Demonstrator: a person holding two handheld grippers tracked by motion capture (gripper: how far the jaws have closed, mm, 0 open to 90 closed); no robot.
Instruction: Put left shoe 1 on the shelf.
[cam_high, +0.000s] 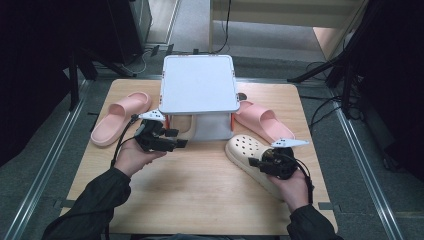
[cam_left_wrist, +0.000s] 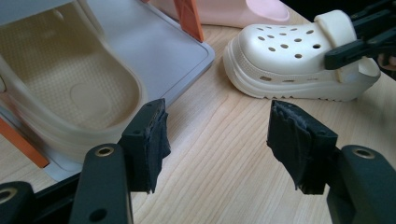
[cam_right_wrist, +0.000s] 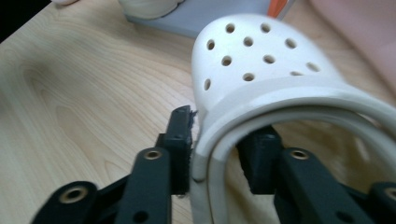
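Observation:
A cream clog (cam_high: 244, 148) with round holes lies on the table's right side, toe toward the grey two-level rack (cam_high: 198, 82). My right gripper (cam_high: 261, 162) is shut on the cream clog (cam_right_wrist: 261, 60); in the right gripper view, its pads pinch the side wall and strap near the heel opening (cam_right_wrist: 219, 135). My left gripper (cam_high: 177, 140) hovers open at the rack's lower left front, nothing between its jaws (cam_left_wrist: 217, 135). Just beyond them a second cream clog (cam_left_wrist: 70, 84) lies on the rack's lower tray (cam_left_wrist: 154, 51). The held clog (cam_left_wrist: 289, 56) lies farther right.
One pink slipper (cam_high: 120, 117) lies left of the rack, another (cam_high: 262, 122) right of it, close behind the held clog. Orange posts (cam_left_wrist: 189, 18) hold up the rack's top shelf. The wooden table (cam_high: 200, 190) has open room in front; floor rails run along both sides.

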